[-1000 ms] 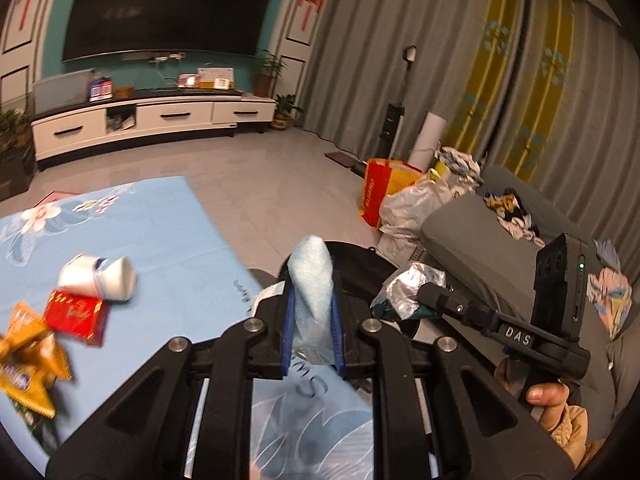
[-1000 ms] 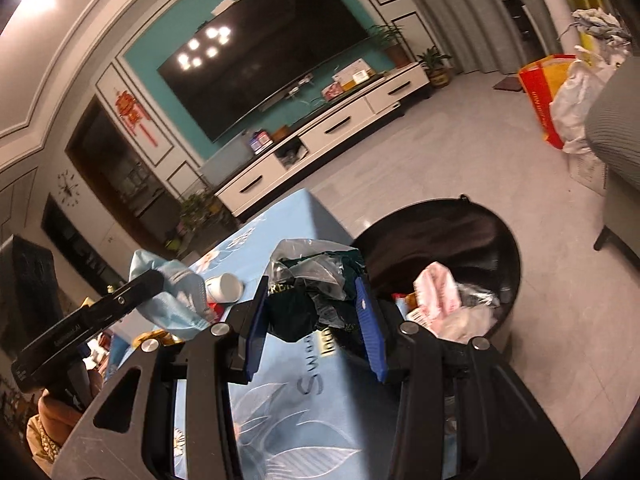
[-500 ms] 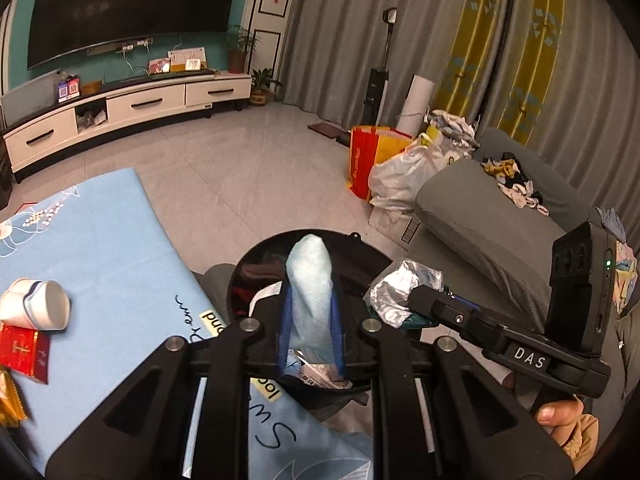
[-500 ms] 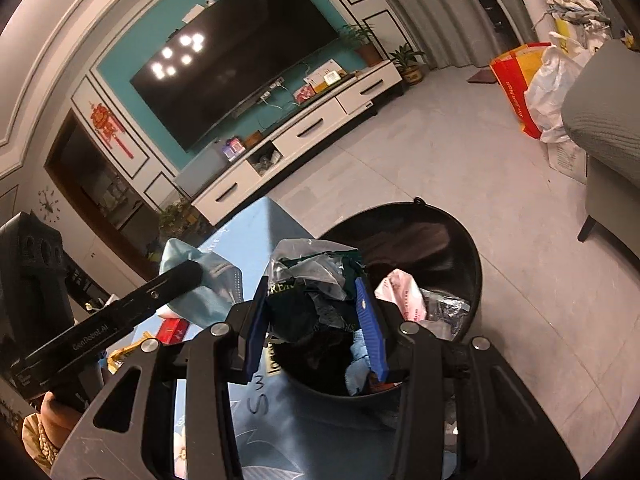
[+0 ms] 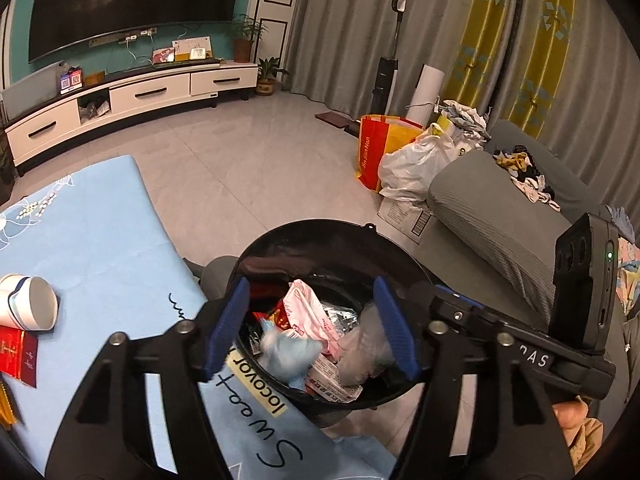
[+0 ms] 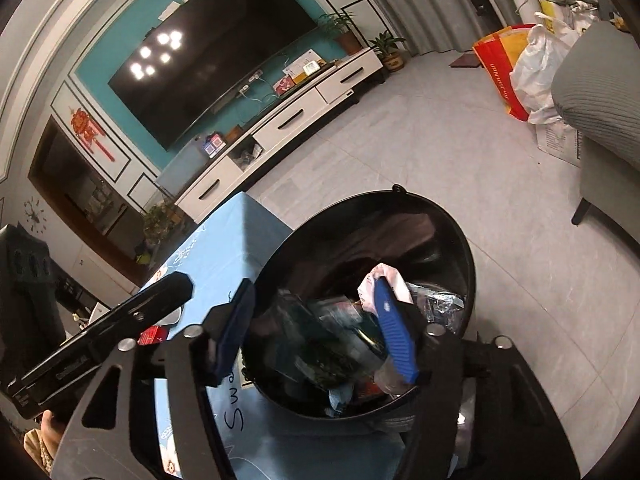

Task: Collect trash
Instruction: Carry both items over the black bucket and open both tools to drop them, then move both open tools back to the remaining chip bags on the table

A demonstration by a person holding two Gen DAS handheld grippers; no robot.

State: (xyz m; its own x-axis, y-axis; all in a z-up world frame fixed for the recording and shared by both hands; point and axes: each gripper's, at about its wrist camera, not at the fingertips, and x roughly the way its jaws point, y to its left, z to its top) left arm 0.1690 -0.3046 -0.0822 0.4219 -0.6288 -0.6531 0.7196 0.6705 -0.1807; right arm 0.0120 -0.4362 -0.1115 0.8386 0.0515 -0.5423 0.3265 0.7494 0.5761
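A round black trash bin (image 5: 280, 242) (image 6: 468, 256) stands on the floor by the corner of the blue-covered table (image 5: 92, 240). Both grippers hover over it. My left gripper (image 5: 310, 326) is open and empty; a blurred pale blue wad (image 5: 290, 354) lies in the bin below it. My right gripper (image 6: 316, 330) is open and empty; a blurred dark green and silver wrapper (image 6: 320, 340) is in the bin between its fingers. Pink and silver wrappers (image 5: 306, 310) lie in the bin. A white paper cup (image 5: 28, 308), a red packet (image 5: 18, 356) and a yellow wrapper (image 5: 6, 408) lie on the table.
A grey sofa (image 5: 500, 216) is right of the bin, with red and white bags (image 5: 400, 156) beside it. A white TV cabinet (image 5: 132, 96) lines the far wall. Grey tiled floor (image 5: 248, 168) lies between.
Both grippers have opened over the bin. The blue wad has dropped from the left one and the green and silver wrapper from the right one.
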